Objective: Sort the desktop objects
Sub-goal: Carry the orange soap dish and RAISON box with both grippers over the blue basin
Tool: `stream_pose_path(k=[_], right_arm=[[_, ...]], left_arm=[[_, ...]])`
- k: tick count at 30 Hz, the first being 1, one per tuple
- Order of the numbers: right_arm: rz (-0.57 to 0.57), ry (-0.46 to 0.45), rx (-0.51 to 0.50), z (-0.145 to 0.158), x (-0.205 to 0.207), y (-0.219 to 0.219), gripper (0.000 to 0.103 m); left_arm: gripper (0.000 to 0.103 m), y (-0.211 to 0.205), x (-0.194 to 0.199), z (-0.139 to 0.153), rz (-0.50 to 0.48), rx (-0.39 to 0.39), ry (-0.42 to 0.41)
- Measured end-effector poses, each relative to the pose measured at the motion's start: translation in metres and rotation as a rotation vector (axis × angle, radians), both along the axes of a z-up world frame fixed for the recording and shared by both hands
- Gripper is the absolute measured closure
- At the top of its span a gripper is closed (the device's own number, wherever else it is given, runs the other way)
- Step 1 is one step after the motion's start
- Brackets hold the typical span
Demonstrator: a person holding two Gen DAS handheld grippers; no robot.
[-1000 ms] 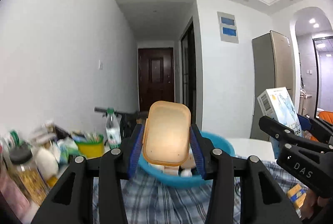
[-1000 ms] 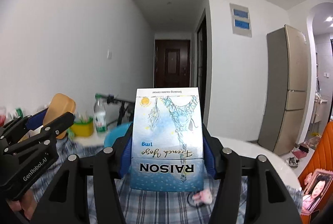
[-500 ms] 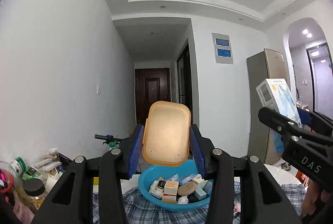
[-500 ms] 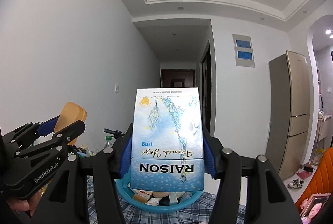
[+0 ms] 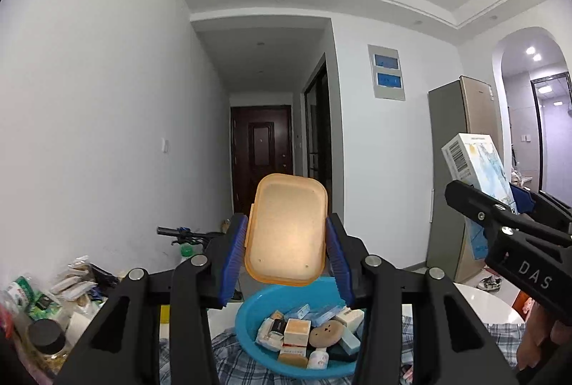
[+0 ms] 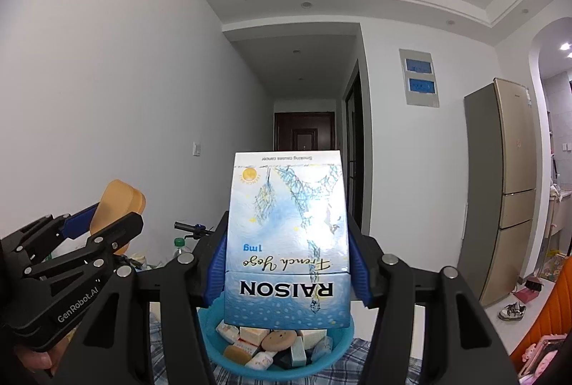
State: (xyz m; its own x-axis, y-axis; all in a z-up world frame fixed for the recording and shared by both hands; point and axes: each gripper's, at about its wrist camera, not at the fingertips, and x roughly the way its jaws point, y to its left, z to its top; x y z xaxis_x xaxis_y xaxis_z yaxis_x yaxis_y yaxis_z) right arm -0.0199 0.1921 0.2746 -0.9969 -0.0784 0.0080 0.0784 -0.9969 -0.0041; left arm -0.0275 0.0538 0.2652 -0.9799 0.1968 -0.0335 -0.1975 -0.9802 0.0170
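Two things are being carried at once here. I am holding the left gripper [image 5: 286, 256] closed on a tan plastic lid [image 5: 287, 234], its blue pads pressing the lid's two long edges so it is standing upright with its hollow side facing the camera. I am holding the right gripper [image 6: 287, 263] closed on a blue-and-white carton [image 6: 287, 242], clamped by its narrow sides and sitting upside down, the print reading inverted. I judge the edge grips are chosen so both flat items are staying square and can be dropped cleanly.

Both are hovering above and on the near side of the blue basin [image 5: 250, 338], which is resting on a checked cloth [image 5: 221, 345]. The basin is already holding a heap of small boxes, some pale jars and a round wooden disc [image 5: 325, 333], so I am reading it as the collecting place. To the left, loose packets and a dark-lidded jar [image 5: 46, 335] are crowding the table, not yet sorted.
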Motion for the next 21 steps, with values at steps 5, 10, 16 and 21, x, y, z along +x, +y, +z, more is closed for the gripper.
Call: stream_pose_path(k=[5, 10, 16, 21], right_arm=[[-0.035, -0.017, 0.041, 0.012, -0.050, -0.012, 0.048], [-0.050, -0.068, 0.044, 0.017, -0.109, -0.018, 0.048], [-0.049, -0.124, 0.047, 0.013, -0.160, -0.024, 0.048], [-0.004, -0.154, 0.019, 0.014, -0.192, -0.018, 0.048]], left_arm=[[0.056, -0.005, -0.052, 0.016, 0.009, 0.029, -0.024], [0.056, 0.001, -0.105, 0.025, 0.015, 0.011, -0.006], [0.056, 0.010, -0.169, 0.018, -0.001, 0.004, -0.043], [0.057, 0.010, -0.212, 0.015, -0.047, 0.019, -0.094]])
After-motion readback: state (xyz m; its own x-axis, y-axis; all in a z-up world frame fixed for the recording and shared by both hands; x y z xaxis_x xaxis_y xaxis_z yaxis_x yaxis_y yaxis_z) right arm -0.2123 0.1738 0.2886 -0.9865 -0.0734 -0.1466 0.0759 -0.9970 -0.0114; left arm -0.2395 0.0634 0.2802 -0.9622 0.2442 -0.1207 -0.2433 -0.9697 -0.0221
